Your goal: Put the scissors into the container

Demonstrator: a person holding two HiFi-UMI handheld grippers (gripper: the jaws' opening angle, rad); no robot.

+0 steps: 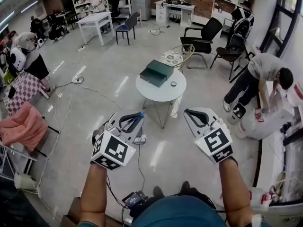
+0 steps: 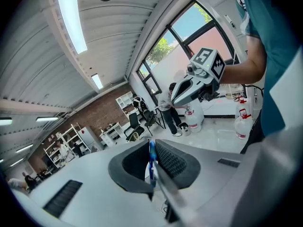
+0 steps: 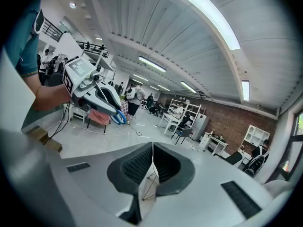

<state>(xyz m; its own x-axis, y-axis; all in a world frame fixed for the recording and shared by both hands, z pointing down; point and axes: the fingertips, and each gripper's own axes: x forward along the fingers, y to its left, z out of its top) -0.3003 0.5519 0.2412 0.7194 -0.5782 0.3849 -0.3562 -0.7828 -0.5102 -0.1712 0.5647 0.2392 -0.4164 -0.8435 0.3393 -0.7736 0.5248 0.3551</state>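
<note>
Two grippers are held up side by side above the floor, well short of the round tabletop (image 1: 152, 94) ahead. Pressed shut, the left gripper (image 1: 136, 117) pinches the scissors (image 2: 151, 161), with a blue part poking out past the jaw tips and the metal blade running back between the pads. With nothing between them, the right gripper (image 3: 152, 149) has its jaws pressed together. On the tabletop sits the dark green container (image 1: 157, 73), with a small round object (image 1: 173, 83) just beside it. Several people stand around the room.
</note>
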